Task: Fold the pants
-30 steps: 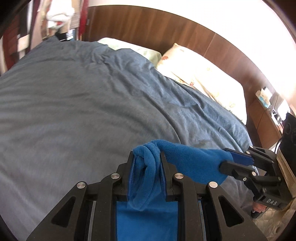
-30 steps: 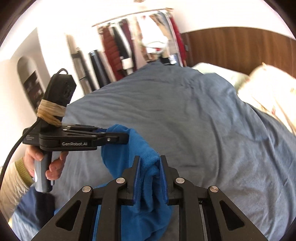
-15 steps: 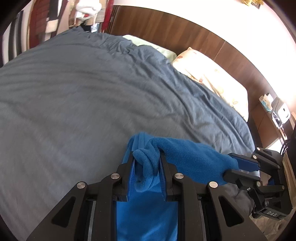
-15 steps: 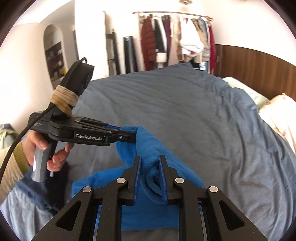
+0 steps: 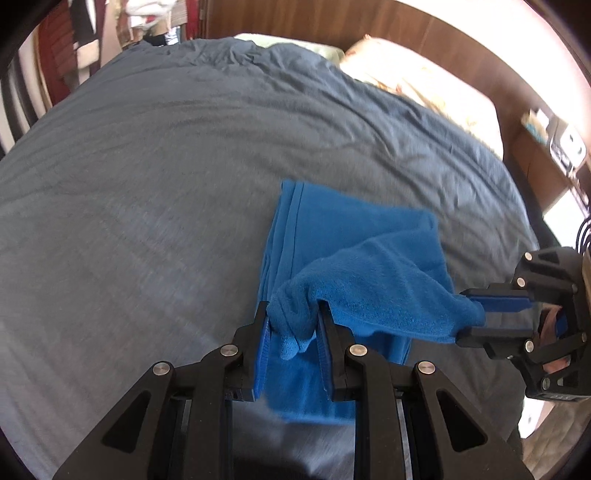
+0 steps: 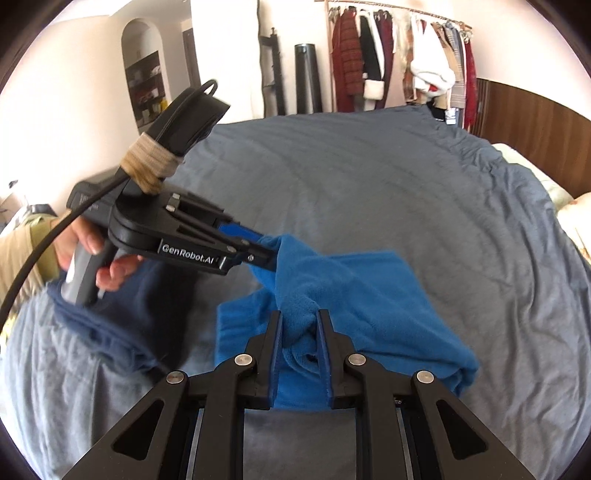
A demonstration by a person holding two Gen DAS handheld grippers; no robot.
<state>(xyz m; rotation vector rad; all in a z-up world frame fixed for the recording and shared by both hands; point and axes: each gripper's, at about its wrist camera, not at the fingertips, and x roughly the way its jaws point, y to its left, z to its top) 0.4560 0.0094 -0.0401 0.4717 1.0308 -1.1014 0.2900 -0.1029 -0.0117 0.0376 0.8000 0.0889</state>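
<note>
— What does each claw have?

— The left gripper [image 5: 293,325] is closed on a bunched fold of the blue pants [image 5: 354,258], fleece filling the narrow gap between its blue pads. The right gripper [image 6: 298,332] is pinched the same way on the other end of that edge. Between them the cloth hangs in a shallow sag, while the rest lies spread on the grey duvet [image 5: 155,177], near the bed's edge closest to the person.

— How will the fabric behave?

— Soft, light and limp, I'd judge. It looks like thick fleece, not slippery, so it should stay put where it's laid, but it has no stiffness: any slack droops and bunches. Corners or the hem edge are the places to hold, with the span kept taut so the upper layer lands square on the lower.

— Anything nearby?

— A dark navy garment [image 6: 122,317] lies heaped on the bed just beside the pants, under the left hand [image 6: 92,254]. Pillows [image 5: 424,85] sit by the wooden headboard [image 5: 406,33], well apart. A clothes rack [image 6: 399,55] stands beyond the bed. Only the navy heap looks close enough to snag.
</note>
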